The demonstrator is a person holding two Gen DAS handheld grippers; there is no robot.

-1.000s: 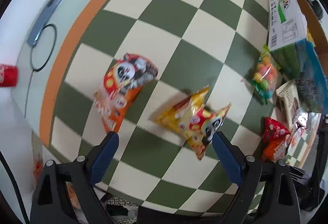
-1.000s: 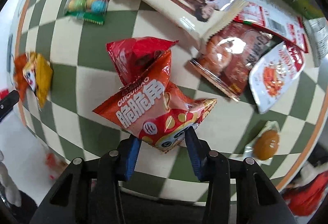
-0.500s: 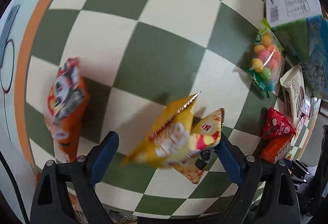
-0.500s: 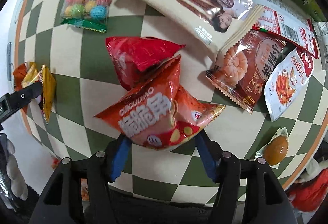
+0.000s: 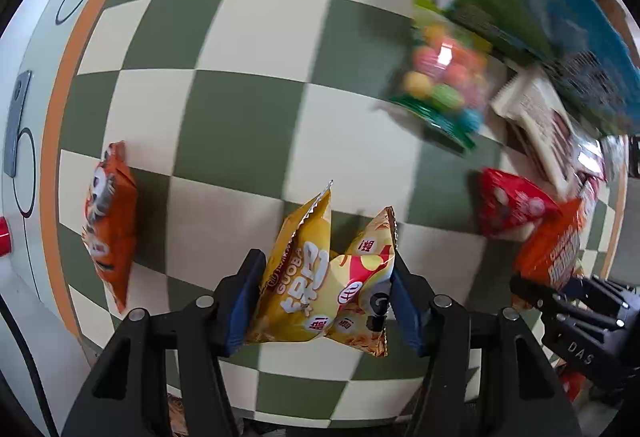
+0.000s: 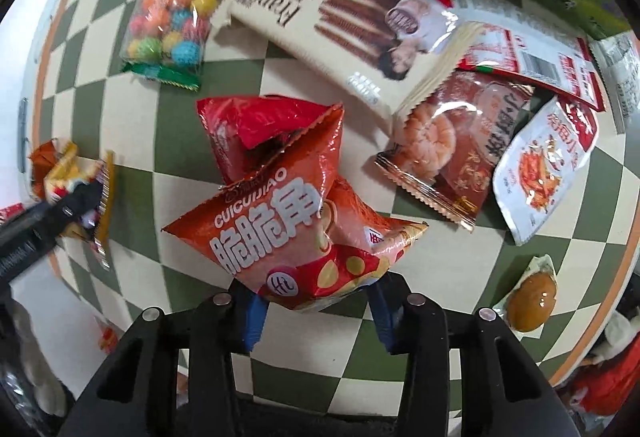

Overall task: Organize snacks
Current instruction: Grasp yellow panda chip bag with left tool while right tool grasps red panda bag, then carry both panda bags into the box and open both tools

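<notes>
On the green-and-cream checked cloth [image 5: 240,117], my left gripper [image 5: 325,261] points straight down. Its jaws are closing, and both blue pads press on a yellow snack bag [image 5: 312,293]. In the right wrist view, the jaws of my right gripper [image 6: 316,289] are closing too, with their pads on the lower end of an orange-red "CUICUIJIAO" bag [image 6: 288,225]. That bag leans over a red bag [image 6: 248,125]. The left gripper's fingers [image 6: 76,201] and the yellow bag [image 6: 60,177] appear at that view's left edge.
An orange panda bag [image 5: 110,225] lies left of the yellow one. A candy-ball bag [image 6: 172,29], wafer pack [image 6: 340,17], shrimp-cracker bag [image 6: 452,145], white fish packet [image 6: 544,165] and egg packet [image 6: 530,297] crowd the right side. Cartons [image 5: 540,9] stand behind.
My left gripper moved over the yellow bag and its wide jaws closed onto it. The right jaws opened a little around the orange-red bag, then closed on it again.
</notes>
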